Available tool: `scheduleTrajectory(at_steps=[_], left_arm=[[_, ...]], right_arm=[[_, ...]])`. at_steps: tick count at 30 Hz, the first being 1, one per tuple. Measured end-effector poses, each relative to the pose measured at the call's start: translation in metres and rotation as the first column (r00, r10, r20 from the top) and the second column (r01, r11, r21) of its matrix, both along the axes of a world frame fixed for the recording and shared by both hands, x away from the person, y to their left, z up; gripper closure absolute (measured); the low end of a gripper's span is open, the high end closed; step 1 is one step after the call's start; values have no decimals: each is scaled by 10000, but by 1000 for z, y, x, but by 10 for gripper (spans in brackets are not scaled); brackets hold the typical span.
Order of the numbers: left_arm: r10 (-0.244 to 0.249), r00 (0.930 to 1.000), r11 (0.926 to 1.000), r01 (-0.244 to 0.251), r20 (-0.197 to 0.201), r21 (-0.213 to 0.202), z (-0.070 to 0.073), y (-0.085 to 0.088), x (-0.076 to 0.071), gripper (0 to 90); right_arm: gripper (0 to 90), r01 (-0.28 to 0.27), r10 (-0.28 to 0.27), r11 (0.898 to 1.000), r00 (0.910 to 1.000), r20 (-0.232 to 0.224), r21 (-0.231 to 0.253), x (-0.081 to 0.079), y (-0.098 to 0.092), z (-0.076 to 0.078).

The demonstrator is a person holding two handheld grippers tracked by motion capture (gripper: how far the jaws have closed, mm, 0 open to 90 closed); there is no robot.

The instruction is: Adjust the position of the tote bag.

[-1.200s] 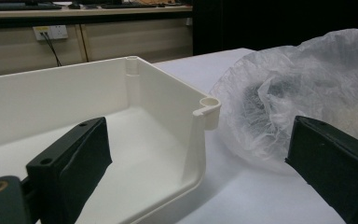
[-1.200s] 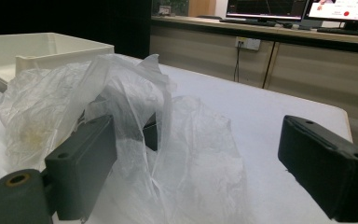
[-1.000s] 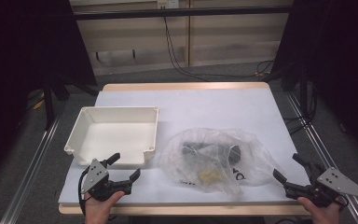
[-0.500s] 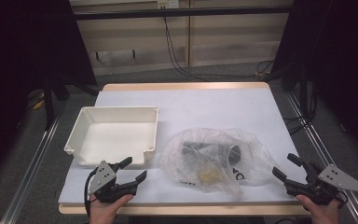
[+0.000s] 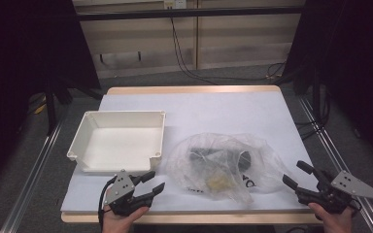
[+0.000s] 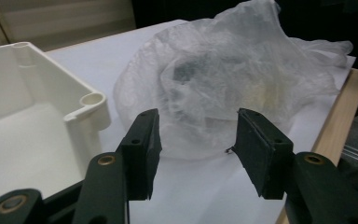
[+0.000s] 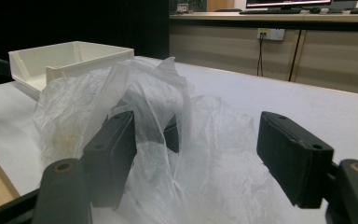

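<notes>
A crumpled clear plastic bag (image 5: 223,165) with dark items and a yellowish one inside lies on the white table top (image 5: 213,109). My left gripper (image 5: 155,180) sits near the front edge, just left of the bag, pointing at it. Its jaws have just been closing but still stand apart with nothing between them; in the left gripper view (image 6: 198,140) the bag (image 6: 223,88) lies just beyond the tips. My right gripper (image 5: 294,173) rests at the bag's right edge. Its jaws have narrowed a little, and loose film of the bag (image 7: 168,121) lies between them unpressed.
A white rectangular bin (image 5: 85,133), empty, stands left of the bag and just beyond my left gripper; its corner (image 6: 91,105) is close to the left jaw. The table's wooden front edge (image 5: 199,218) runs under both hands. Metal rails flank the table.
My left gripper has slid right toward the bag and its jaws have narrowed. The right gripper has kept its place, its jaws slightly narrower. Bag and bin have not moved.
</notes>
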State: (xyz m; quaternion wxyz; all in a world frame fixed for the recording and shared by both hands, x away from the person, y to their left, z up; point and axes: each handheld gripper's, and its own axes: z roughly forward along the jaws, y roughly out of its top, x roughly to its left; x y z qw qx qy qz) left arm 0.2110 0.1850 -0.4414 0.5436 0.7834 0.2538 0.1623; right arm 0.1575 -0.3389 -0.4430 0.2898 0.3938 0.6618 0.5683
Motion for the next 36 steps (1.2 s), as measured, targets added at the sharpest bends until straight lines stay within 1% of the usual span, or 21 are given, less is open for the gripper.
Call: scheduleTrajectory(at_steps=[3,4,5,6,9,10,14,18,19,20,22,23,24,25,26,27,28,30,31,32,36], left_arm=[[-249,9997,9994,247,71,250,3,-7,-3,514],[-517,9987,9986,517,21,149,3,-11,-3,523],[-517,9987,9986,517,21,149,3,-11,-3,531],[-1057,9944,9940,1056,13,268,3,-20,-4,532],[-1403,9901,9893,1402,13,409,4,-31,-6,540],[-1734,9848,9836,1728,72,514,6,-40,-8,543],[-1944,9809,9794,1940,17,567,6,-50,-6,557],[-2372,9713,9700,2378,-180,510,4,-64,-2,578],[-2372,9713,9700,2378,-180,510,4,-64,-2,583],[-2662,9638,9623,2668,-169,528,5,-72,-2,598],[-2929,9560,9542,2935,-185,581,5,-79,0,620],[-2929,9560,9542,2935,-185,581,5,-79,0,633],[-3134,9491,9480,3146,-306,485,6,-86,1,647],[-3134,9491,9480,3146,-306,485,6,-86,1,678],[-3351,9414,9405,3366,-369,465,5,-93,3,688],[-3632,9305,9298,3653,-481,458,5,-97,5,718],[-3632,9305,9298,3653,-481,458,5,-97,5,748],[-3910,9180,9169,3948,-662,590,3,-113,9,770],[-3950,9159,9151,3991,-711,581,2,-118,10,776],[-4119,9079,9082,4160,-781,467,2,-123,12,776],[-4381,8950,8944,4434,-841,586,1,-142,16,769]], right_arm=[[285,-101,101,9997,9999,-17,-208,0,0,0],[286,-105,105,9998,9999,-6,-157,0,0,0],[286,-119,119,9998,9999,-8,-158,0,0,1],[286,-99,99,9998,10000,-7,-178,0,0,1],[286,-184,184,9997,9998,-30,-138,0,0,0],[286,-181,180,9998,9998,-55,-116,0,0,0],[286,-246,246,9996,9997,-6,-157,-2,0,1],[286,-252,250,9996,9996,-99,-150,-4,0,0],[286,-245,244,9995,9997,-82,-179,-4,0,0],[286,-227,226,9996,9997,-82,-166,-4,0,1],[286,-197,197,9997,9998,-35,-133,-4,0,1],[286,-210,209,9997,9998,-52,-127,-4,1,1],[286,-261,260,9996,9996,-66,-125,-3,1,1],[286,-261,260,9996,9996,-66,-125,-3,1,1],[285,-276,274,9994,9996,-107,-223,-3,1,0],[285,-299,297,9994,9995,-132,-186,-3,1,0],[286,-300,298,9995,9994,-158,-119,-3,2,-1],[285,-304,303,9995,9994,-162,-106,-3,1,-1],[284,-310,308,9994,9994,-149,-152,-3,0,-1],[282,-304,302,9995,9994,-162,-129,-3,0,0],[280,-320,318,9994,9993,-175,-97,-3,-1,-1]])
